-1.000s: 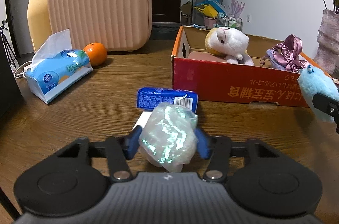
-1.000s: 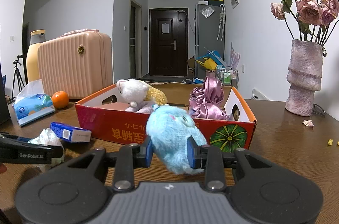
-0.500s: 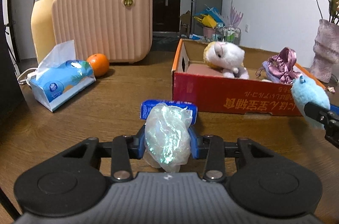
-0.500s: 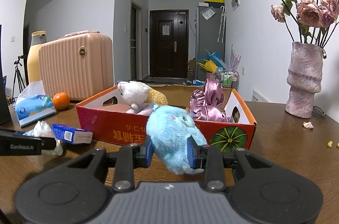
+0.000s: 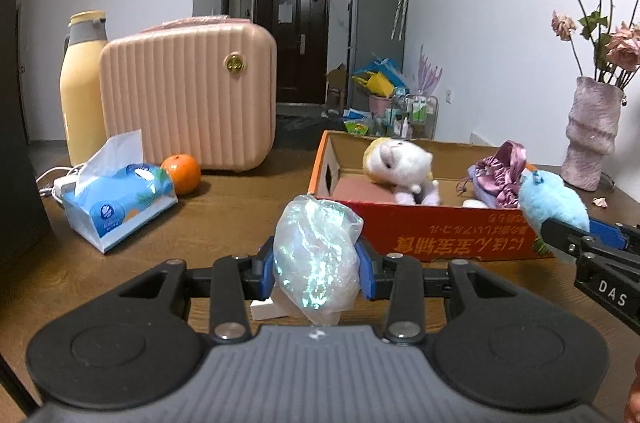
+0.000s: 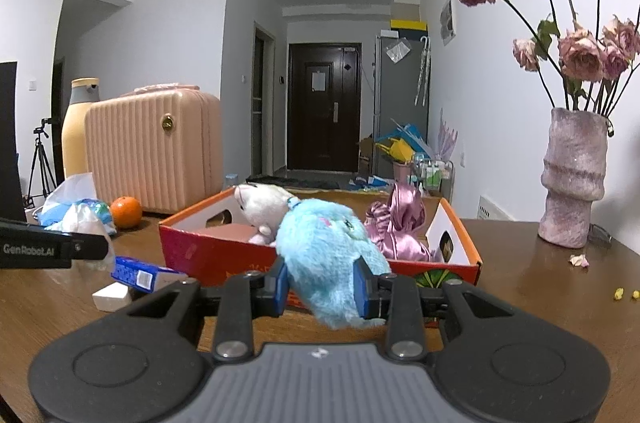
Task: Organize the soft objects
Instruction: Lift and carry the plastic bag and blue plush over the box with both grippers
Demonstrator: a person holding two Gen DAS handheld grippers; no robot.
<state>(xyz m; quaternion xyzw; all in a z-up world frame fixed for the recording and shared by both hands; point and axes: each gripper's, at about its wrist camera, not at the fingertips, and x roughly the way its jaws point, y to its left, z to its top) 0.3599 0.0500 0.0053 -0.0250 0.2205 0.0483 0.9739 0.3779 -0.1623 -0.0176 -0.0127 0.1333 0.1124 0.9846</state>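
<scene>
While the left tongs [image 5: 317,265] have just finished squeezing in on the crinkly plastic bag [image 5: 316,255], they grip it clear of the counter [image 5: 224,223], just in front of the red cardboard box [image 5: 440,235]. Over on the box's near right corner, the right tongs [image 6: 320,287] are clenched on the blue plush toy [image 6: 328,255], held right against the box front. Inside that box sit a white plush toy [image 5: 404,167] and a purple satin cloth [image 5: 500,175], with a blue packet [image 6: 138,273] lying on the counter left of the box.

Left hand-held gripper [image 5: 318,265] clamps crumpled iridescent plastic bag [image 5: 316,255], lifted off worktop [image 5: 224,223]. Red cardboard box [image 5: 440,235] beyond holds white plush [image 5: 404,163].
</scene>
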